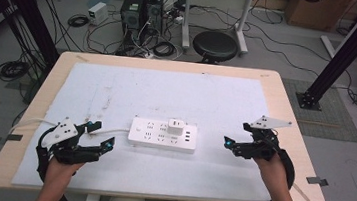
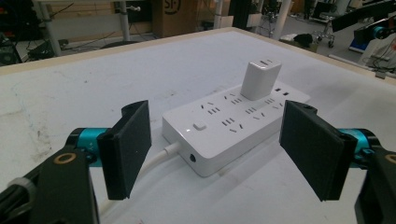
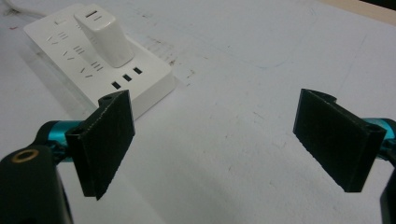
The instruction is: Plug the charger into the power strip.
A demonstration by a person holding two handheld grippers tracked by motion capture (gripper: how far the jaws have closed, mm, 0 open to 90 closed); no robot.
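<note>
1. A table (image 1: 286,112) covered by a white mat (image 1: 117,89) is seen from the high view, and all the work is laid out on that mat.
2. A white power strip (image 1: 163,135) is laid flat near the middle of the mat, between the two grippers, so that either one can reach an end of it. Its white cord (image 1: 113,132) is led off toward the table's left edge.
3. A white charger block (image 1: 175,127) is seated upright in a socket toward the strip's right end. It is judged to be the piece to be pulled free or pressed home.
4. The left gripper (image 1: 101,133) is held just beside the strip's cord end, probably so that the strip can be steadied there. In the left gripper view its jaws are seen standing apart, with the strip's end framed between them farther off; nothing is clamped or touched.
5. The right gripper (image 1: 226,142) is kept near the strip's right end but apart from it. In the right gripper view its jaws are spread wide over bare mat and nothing is held.
</note>
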